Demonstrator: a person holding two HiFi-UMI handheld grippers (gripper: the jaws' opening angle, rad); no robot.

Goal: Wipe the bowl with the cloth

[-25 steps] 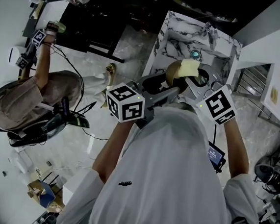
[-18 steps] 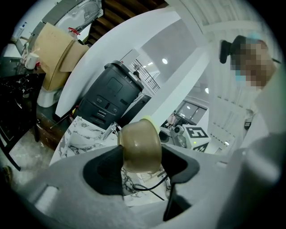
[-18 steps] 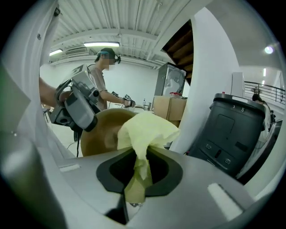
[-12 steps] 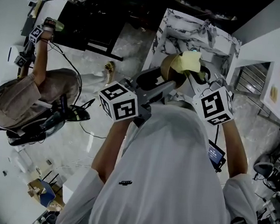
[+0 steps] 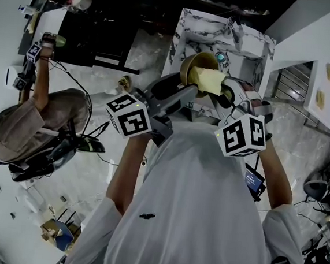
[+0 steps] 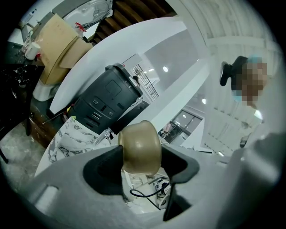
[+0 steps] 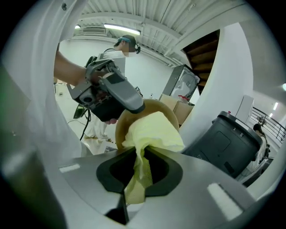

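left hand-held gripper (image 6: pixel 142 166) clamped on tan bowl (image 6: pixel 140 145) wall, bowl held up in air. right hand-held gripper (image 7: pixel 142 163) pinching bunched yellow cloth (image 7: pixel 154 129), pressed into bowl. bowl probably stiff, slick; cloth soft, floppy, so grip it bunched.

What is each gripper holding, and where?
The left gripper clamps the tan bowl at its edge. The right gripper pinches the yellow cloth at its bunched narrow part.

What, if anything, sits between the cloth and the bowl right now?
Nothing visible. The right gripper is shut on the cloth, and the cloth is pressed into the open side of the bowl. The left gripper holds the bowl up in the air, jaws on either side of it.
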